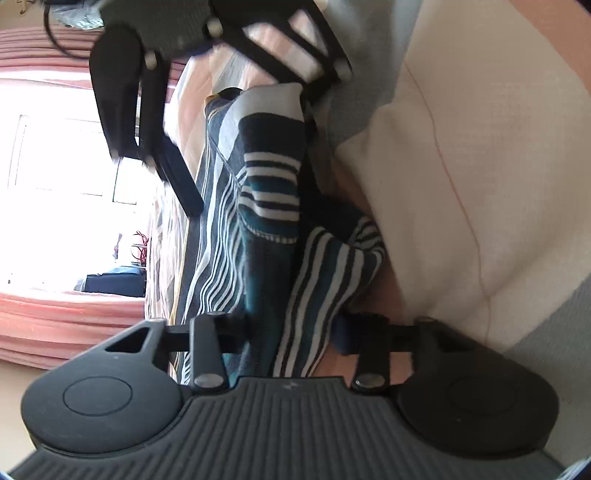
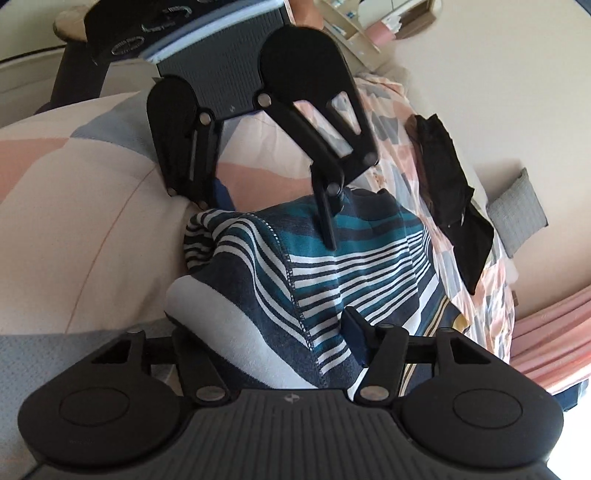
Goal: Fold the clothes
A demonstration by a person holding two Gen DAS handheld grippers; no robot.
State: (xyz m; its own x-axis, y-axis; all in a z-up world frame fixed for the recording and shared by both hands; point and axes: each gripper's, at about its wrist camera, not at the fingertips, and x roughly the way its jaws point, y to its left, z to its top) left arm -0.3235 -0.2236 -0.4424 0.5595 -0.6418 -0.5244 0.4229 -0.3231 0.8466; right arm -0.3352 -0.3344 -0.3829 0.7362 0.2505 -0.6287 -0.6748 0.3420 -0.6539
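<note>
A navy, teal and white striped garment (image 1: 269, 177) (image 2: 332, 266) lies bunched on the pastel patchwork duvet (image 2: 74, 184) of a bed. In the left wrist view my left gripper (image 1: 280, 326) has a fold of the striped cloth filling the gap between its fingers. Seen from the right wrist view, this left gripper (image 2: 266, 221) straddles the far bunched edge. My right gripper (image 2: 269, 328) is shut on the near end, where a thick grey-white and striped fold domes up between its jaws. One of its fingers (image 1: 166, 155) shows at the top of the left wrist view.
A black garment (image 2: 450, 184) lies further along the bed, with a grey cushion (image 2: 517, 206) beyond it. Pink curtains (image 1: 55, 317) (image 2: 554, 332) hang beside a bright window (image 1: 55, 166). A pale wall and a shelf (image 2: 362, 33) stand behind the bed.
</note>
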